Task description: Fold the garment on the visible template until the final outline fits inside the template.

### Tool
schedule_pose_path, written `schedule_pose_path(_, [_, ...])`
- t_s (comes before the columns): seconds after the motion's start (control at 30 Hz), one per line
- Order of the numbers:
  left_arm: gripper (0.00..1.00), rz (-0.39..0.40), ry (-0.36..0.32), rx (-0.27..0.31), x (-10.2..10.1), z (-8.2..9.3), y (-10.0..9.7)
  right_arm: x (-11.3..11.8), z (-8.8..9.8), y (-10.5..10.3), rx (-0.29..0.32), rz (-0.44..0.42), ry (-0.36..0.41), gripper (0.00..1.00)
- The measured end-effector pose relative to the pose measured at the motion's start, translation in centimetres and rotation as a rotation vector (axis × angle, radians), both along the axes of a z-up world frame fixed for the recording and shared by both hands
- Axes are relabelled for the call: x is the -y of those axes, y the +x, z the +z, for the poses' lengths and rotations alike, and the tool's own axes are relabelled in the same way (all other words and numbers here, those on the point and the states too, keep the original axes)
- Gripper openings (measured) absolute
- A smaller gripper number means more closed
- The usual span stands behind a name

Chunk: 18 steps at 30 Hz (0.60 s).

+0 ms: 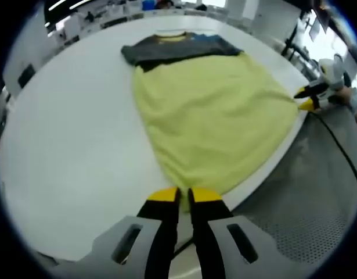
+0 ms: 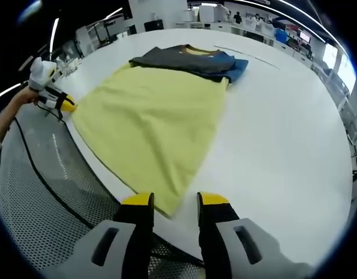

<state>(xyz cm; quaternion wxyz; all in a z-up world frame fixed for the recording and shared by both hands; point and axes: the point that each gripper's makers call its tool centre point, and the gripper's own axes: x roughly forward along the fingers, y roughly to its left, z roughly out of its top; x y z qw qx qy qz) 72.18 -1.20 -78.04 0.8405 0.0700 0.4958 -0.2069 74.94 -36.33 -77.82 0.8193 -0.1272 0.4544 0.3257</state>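
While garment (image 1: 213,110) lay flat on white surface (image 1: 68,151), hem near | left gripper (image 1: 184,196) pinched near hem corner; right gripper (image 2: 175,200) parted at opposite corner | step: hem grasp; next, judged: right closes, both lift hem far.

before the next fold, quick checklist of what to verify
1. Left gripper shut on the hem of the yellow garment: ok, jaws nearly closed on the cloth.
2. Right gripper gripping the hem: not ok, jaws apart, cloth edge between them.
3. Garment flat on the white table: ok.
4. Whole garment in view, dark top part included: ok.
5. Template outline visible: cannot tell.
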Motion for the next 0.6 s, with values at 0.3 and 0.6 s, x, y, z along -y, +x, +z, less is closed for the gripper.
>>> schedule_pose_path(0.3, [0.03,0.006,-0.011,-0.005,0.08,-0.03,0.00,0.17,-0.38,0.08,0.000,0.010,-0.035,0.25])
schedule_pose_path(0.6, [0.03,0.010,-0.011,-0.018,0.09,-0.06,0.02,0.03,-0.56,-0.02,0.010,0.051,-0.074,0.18])
